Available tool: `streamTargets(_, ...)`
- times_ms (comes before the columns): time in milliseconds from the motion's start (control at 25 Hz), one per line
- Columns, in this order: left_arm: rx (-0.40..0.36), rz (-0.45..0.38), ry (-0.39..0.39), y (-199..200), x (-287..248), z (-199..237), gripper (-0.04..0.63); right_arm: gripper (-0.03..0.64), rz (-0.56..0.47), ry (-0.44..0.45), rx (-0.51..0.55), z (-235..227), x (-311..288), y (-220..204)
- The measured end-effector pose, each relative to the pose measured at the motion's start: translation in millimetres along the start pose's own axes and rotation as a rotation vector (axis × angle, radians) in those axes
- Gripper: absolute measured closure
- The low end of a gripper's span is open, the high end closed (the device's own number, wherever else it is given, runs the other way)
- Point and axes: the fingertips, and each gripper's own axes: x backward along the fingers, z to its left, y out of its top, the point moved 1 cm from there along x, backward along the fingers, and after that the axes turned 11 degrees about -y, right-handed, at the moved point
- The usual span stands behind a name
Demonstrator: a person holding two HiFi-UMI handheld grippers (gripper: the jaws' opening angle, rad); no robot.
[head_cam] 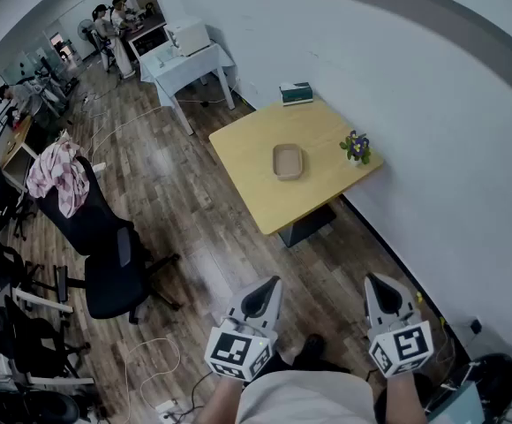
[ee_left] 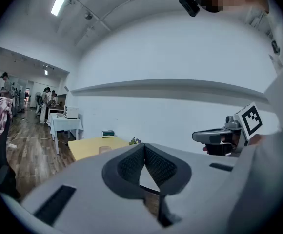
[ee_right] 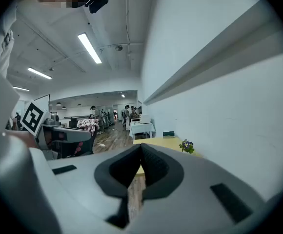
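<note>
Tray (head_cam: 287, 161): shallow, beige, seen lying near the middle of the yellow table (head_cam: 247, 148), well apart from both grippers.
Box (head_cam: 297, 93): green, set at the table's far edge by the wall; its print was too small to be read.
Flowers (head_cam: 356, 147): a small pot, placed at the table's wall-side corner, apart from the tray.
Left gripper (head_cam: 269, 283): held low and close to the body, pointed forward toward the table; the jaws were found brought together at the tips, with nothing between them. A black-and-white square marker was shown on its cube; no lettering was noted.
Right gripper (head_cam: 375, 281): held level beside the left, near the wall, pointed the same way; the jaws were likewise closed tip to tip and empty, with a like marker on its cube.
Chair (head_cam: 106, 237): black, on the wood floor left of the table; a pink cloth (head_cam: 57, 170) was draped over its back.
</note>
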Motion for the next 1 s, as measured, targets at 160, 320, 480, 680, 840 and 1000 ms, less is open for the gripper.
streamTargets(160, -0.016, 0.007, 0.003, 2, 0, -10, 0.595, 0.612, 0.007, 0.007, 0.018, -3, 7, -2)
streamTargets(320, -0.031, 0.012, 0.011, 4, -3, -17, 0.595, 0.612, 0.005, 0.028, 0.034, -7, 10, -5)
streamTargets(480, -0.039, 0.019, 0.022, 2, 1, -21, 0.595, 0.612, 0.025, 0.089, 0.089, 2, 14, -13)
streamTargets(680, -0.046, 0.037, 0.028, -1, 5, -24, 0.595, 0.611, 0.044, 0.116, 0.079, 8, 18, -22)
streamTargets(840, -0.050, 0.056, 0.027, -6, 8, -25, 0.595, 0.611, 0.055, 0.102, 0.054, 6, 16, -26)
streamTargets(1000, -0.046, 0.065, 0.022, -10, 10, -22, 0.595, 0.611, 0.064, 0.102, 0.050, 9, 14, -29)
